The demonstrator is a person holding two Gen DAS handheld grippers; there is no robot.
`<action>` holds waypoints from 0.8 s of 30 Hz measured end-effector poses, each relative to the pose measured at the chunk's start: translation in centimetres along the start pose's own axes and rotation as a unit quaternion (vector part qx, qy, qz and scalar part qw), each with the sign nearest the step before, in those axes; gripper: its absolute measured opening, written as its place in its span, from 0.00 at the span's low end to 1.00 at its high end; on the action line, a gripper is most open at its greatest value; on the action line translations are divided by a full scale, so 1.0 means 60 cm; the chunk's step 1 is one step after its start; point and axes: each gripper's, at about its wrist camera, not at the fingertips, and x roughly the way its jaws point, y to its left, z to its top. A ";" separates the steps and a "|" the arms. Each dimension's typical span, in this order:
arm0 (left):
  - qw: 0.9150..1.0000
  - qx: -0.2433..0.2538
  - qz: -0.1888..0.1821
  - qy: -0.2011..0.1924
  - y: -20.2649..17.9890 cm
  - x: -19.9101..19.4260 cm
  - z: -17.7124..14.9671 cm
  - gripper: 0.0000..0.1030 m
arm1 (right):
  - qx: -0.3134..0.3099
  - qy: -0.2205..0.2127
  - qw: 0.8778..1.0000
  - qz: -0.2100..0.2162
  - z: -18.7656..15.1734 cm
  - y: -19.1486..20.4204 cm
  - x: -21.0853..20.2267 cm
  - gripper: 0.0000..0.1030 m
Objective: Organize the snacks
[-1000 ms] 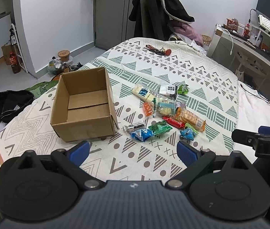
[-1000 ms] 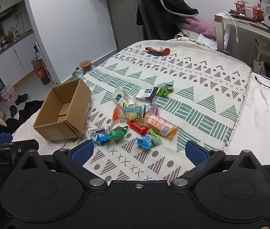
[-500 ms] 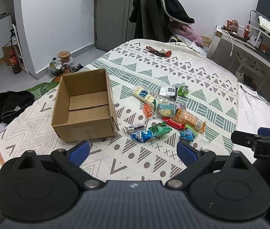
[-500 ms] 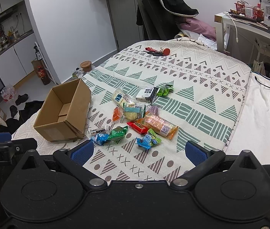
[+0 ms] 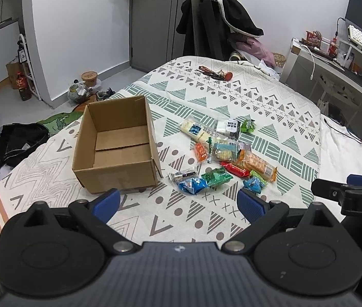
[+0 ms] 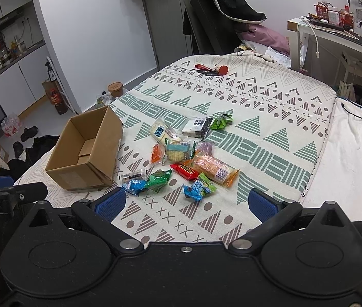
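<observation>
Left gripper [image 5: 177,203] with blue-padded fingers spread wide, gripping nothing, held above the patterned bedspread [image 5: 270,102]. Right gripper [image 6: 186,204] likewise gaping and empty. Open brown cardboard box [image 5: 115,145] at ten o'clock of the left view, nothing inside. Scattered heap of wrapped snacks [image 5: 222,153] just beside the box, at one o'clock: long orange cracker pack [image 6: 214,169], red bar [image 6: 184,171], green sachet [image 6: 158,179], blue sachet [image 6: 198,189] nearest the right gripper. Red-handled tools [image 6: 210,71] far off at twelve o'clock.
</observation>
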 end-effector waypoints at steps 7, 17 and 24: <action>1.000 -0.004 0.000 -0.003 0.002 0.003 0.002 0.94 | 0.005 0.001 1.000 0.002 0.005 -0.004 0.002 1.00; 1.000 -0.006 -0.003 0.008 -0.005 0.035 0.003 0.94 | 0.018 0.013 1.000 0.008 0.009 -0.010 0.019 1.00; 1.000 -0.012 -0.015 0.016 -0.010 0.068 0.004 0.94 | 0.026 0.027 0.999 -0.001 0.011 -0.015 0.049 1.00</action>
